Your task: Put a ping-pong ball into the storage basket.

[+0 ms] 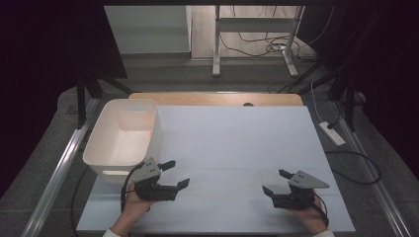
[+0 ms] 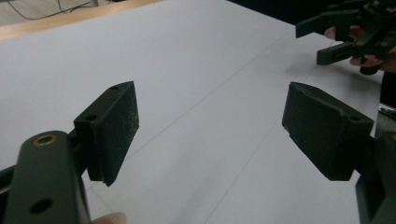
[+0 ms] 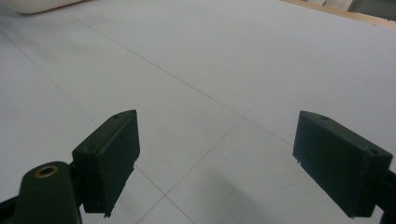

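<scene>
We hold the left gripper [image 1: 175,174] and right gripper [image 1: 274,181] low in the frame, jaws wide and empty. The white plastic bin [image 1: 123,138], left on the bench [image 1: 237,148], looks light and rigid; we'd grip its rim.

Grey floor [image 1: 47,148], cables [image 1: 257,42] beneath a far desk frame [image 1: 257,29]
</scene>
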### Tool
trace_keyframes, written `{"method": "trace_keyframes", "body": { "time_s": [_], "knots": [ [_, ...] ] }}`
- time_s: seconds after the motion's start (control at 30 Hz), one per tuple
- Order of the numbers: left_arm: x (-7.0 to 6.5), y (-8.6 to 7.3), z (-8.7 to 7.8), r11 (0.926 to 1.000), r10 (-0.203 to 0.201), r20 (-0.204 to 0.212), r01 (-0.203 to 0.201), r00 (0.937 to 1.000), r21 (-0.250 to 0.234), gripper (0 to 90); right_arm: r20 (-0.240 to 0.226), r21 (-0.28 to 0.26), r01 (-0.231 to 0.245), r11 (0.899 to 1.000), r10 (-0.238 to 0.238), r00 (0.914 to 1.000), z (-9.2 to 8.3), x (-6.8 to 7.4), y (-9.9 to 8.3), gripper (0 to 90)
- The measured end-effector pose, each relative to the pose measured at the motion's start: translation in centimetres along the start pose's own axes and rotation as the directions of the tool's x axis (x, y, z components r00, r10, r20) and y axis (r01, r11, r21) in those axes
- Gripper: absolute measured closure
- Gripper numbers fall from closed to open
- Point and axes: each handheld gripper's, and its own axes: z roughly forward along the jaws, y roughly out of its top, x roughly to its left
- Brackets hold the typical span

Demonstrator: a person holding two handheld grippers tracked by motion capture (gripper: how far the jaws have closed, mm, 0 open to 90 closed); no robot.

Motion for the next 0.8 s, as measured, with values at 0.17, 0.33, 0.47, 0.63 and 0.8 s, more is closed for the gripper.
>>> {"method": "trace_keyframes", "body": {
  "time_s": [0.17,0.33,0.47,0.63,0.8],
  "knots": [
    [0.5,-1.9,-0.2,0.9994,-0.032,-0.014,0.032,0.9994,0.015,19.7,-0.001,0.004,-0.003,1.000,0.003,1.0000,0.0,0.0,-0.1,14.8],
    [0.8,-3.1,-0.6,0.9984,-0.052,-0.026,0.052,0.9983,0.022,19.7,-0.006,0.010,-0.002,1.000,0.002,1.0000,0.1,0.1,-0.1,14.8],
    [1.0,-3.3,-0.7,0.9978,-0.061,-0.032,0.062,0.9976,0.025,19.6,-0.007,0.016,0.000,1.000,0.000,1.0000,0.1,0.2,-0.1,14.8],
    [1.0,-3.4,-0.7,0.9975,-0.062,-0.037,0.063,0.9974,0.032,19.5,-0.015,0.024,0.005,1.000,-0.005,0.9999,0.2,0.3,-0.2,14.8],
    [0.9,-3.3,-0.6,0.9977,-0.054,-0.035,0.055,0.9979,0.040,19.5,-0.025,0.023,0.006,1.000,-0.005,0.9997,0.2,0.3,-0.2,14.7]
  ]
}}
